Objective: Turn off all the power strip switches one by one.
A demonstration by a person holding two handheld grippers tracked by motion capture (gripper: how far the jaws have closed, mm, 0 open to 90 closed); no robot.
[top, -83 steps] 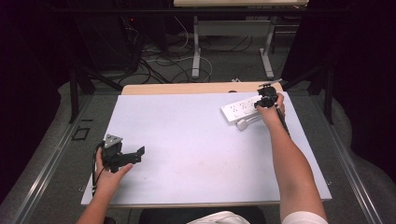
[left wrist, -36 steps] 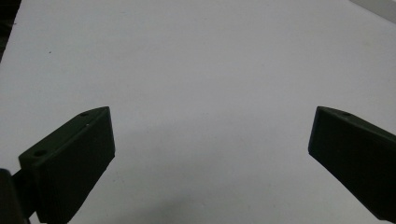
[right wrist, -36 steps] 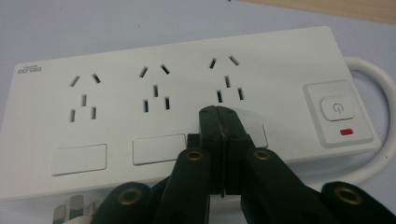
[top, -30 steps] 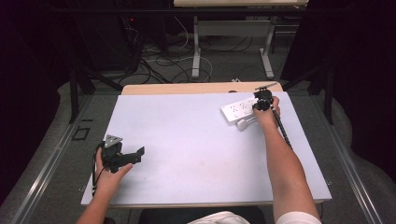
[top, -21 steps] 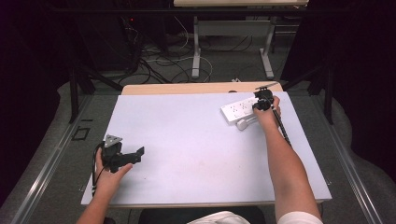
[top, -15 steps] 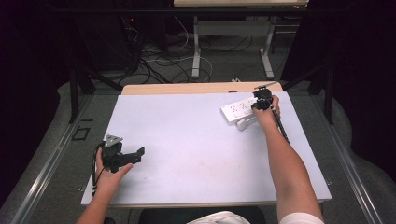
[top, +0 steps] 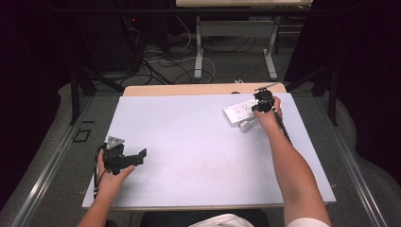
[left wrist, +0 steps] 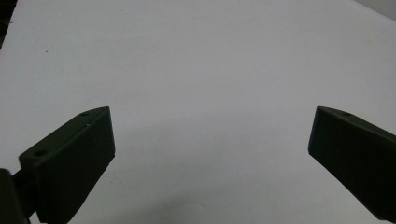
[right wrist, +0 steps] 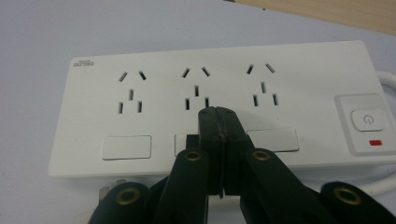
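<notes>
Room: a dim workshop with cables on the floor lay behind the pale lilac table top, which carried very little.
High view, strip: the white plastic three-outlet power strip lay at the far right of the table, its white cord looping just beside it.
High view, right: the right gripper sat over the strip's right end.
High view, left: the left gripper rested low at the near left, well apart from the strip.
Left gripper view: its jaws stood wide apart over bare table.
Right gripper view: the jaws were pressed together with nothing between them, tips at the middle outlet; the grey rocker switch lay untouched to the side.
Progress: judged early; nothing plugged in, no plug in sight.
Change: the right gripper had crept slightly leftward over the strip; the left one stayed put.
</notes>
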